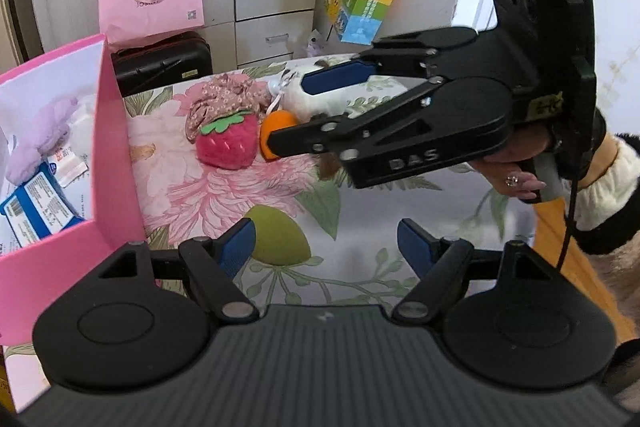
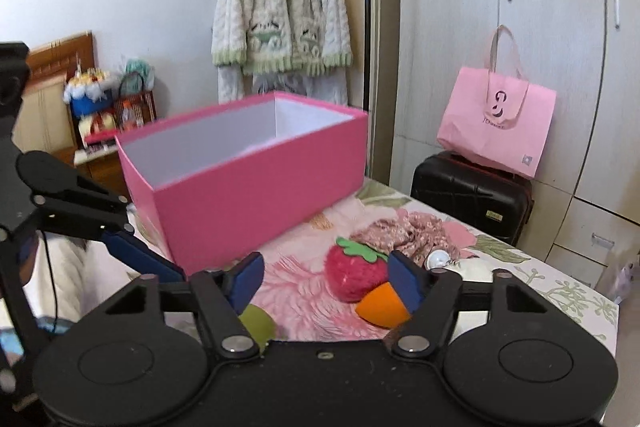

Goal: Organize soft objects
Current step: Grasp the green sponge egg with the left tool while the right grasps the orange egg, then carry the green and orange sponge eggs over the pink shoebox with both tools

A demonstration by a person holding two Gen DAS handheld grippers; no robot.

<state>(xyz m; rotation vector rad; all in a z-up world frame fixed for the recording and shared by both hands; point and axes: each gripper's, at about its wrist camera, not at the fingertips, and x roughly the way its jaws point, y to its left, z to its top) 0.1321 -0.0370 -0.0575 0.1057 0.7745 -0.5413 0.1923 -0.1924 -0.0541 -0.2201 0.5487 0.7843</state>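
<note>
Two handheld grippers work over a floral bedsheet (image 1: 224, 187) in a bedroom with white wardrobes (image 2: 552, 27), where a knitted cardigan (image 2: 280, 7) hangs on the wall. An open pink box (image 2: 248, 183) sits on the sheet beside a black suitcase (image 2: 468, 199) topped by a pink tote bag (image 2: 496, 123). Near the box lie a floral cloth (image 1: 224, 95), a plush strawberry (image 1: 228, 139) and an orange ball (image 1: 276, 131). The right gripper (image 1: 296, 111) reaches the ball, jaws spread; the left gripper (image 1: 326, 247) hovers, jaws released.
</note>
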